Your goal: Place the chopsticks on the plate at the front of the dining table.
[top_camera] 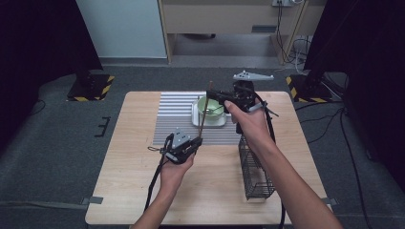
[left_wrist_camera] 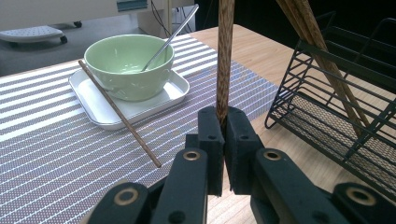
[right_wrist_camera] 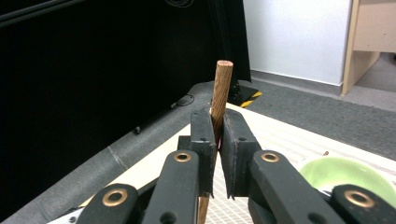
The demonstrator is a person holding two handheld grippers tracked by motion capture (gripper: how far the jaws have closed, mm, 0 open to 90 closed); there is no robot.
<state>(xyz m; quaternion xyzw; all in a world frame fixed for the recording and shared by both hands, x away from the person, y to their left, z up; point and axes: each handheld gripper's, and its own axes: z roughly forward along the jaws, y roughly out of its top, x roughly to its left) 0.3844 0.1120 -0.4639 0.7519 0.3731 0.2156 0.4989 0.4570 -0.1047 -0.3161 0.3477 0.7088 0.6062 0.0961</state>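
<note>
A brown wooden chopstick (top_camera: 204,114) stands nearly upright above the striped mat, held at both ends. My left gripper (top_camera: 196,142) is shut on its lower end (left_wrist_camera: 224,60), the jaws (left_wrist_camera: 224,126) pressed tight against the wood. My right gripper (top_camera: 211,93) is shut on its top end (right_wrist_camera: 220,91), the tip poking out above the pads (right_wrist_camera: 217,126). Behind the stick sits a pale green bowl (top_camera: 210,106) on a white tray (left_wrist_camera: 177,88), with a metal spoon (left_wrist_camera: 170,37) in it. A second chopstick (left_wrist_camera: 119,114) lies slanted across the tray's edge.
A black wire basket (top_camera: 255,169) stands on the table's right side, with chopsticks (left_wrist_camera: 322,56) leaning in it. The grey striped mat (top_camera: 176,114) covers the far middle of the wooden table (top_camera: 124,181). Bare wood lies to the left and front.
</note>
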